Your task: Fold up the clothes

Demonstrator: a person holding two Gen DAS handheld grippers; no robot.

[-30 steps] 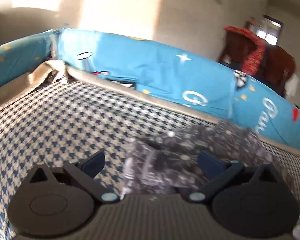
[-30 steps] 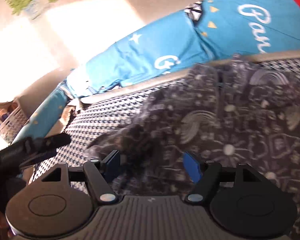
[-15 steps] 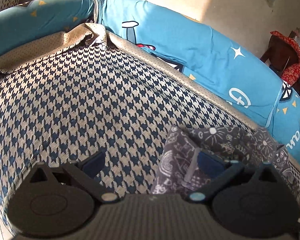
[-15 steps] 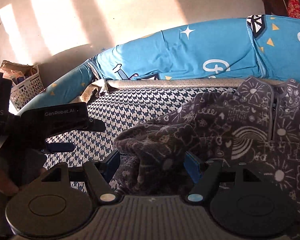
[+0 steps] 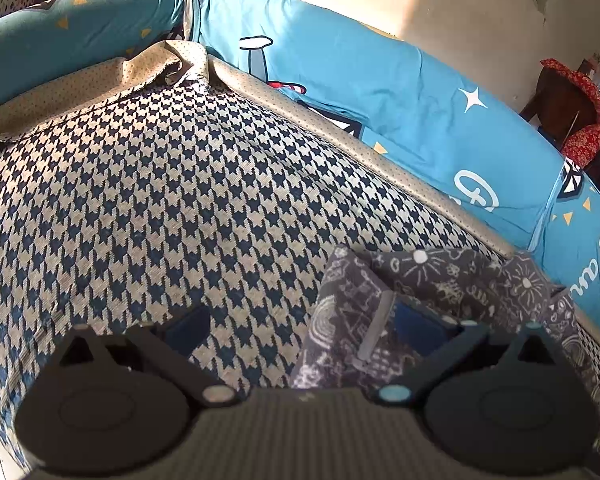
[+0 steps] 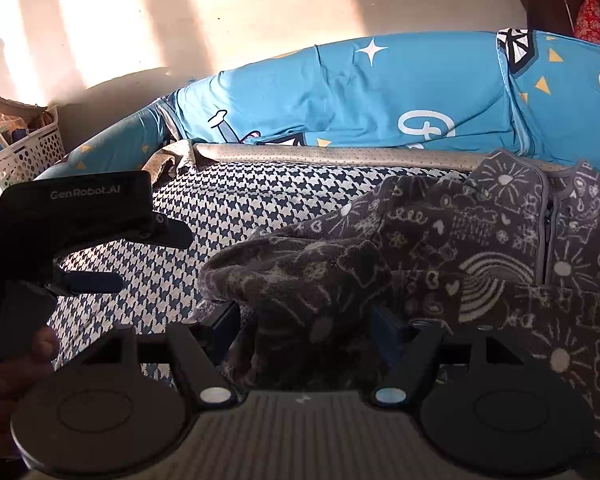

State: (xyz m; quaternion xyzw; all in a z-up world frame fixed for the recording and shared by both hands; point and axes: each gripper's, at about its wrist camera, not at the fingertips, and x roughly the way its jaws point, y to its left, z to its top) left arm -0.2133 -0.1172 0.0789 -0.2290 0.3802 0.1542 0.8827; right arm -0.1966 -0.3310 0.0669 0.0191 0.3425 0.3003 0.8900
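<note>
A dark grey garment with white doodle print lies rumpled on the houndstooth cushion, with a zipper showing at its right. My right gripper is open, its jaws on either side of a bunched fold of the garment. My left gripper is open over the cushion; a corner of the garment lies between its jaws, close to the right finger. The left gripper also shows in the right wrist view, held by a hand at the left.
Blue cartoon-print bolsters rim the cushion at the back and left. A tan dotted border runs along the cushion's edge. A white basket stands at the far left. A dark chair with red cloth stands at right.
My left gripper has swung left off the garment, so that it now looks mostly at bare cushion. My right gripper has steadied over the bunched fold. Both stayed open.
</note>
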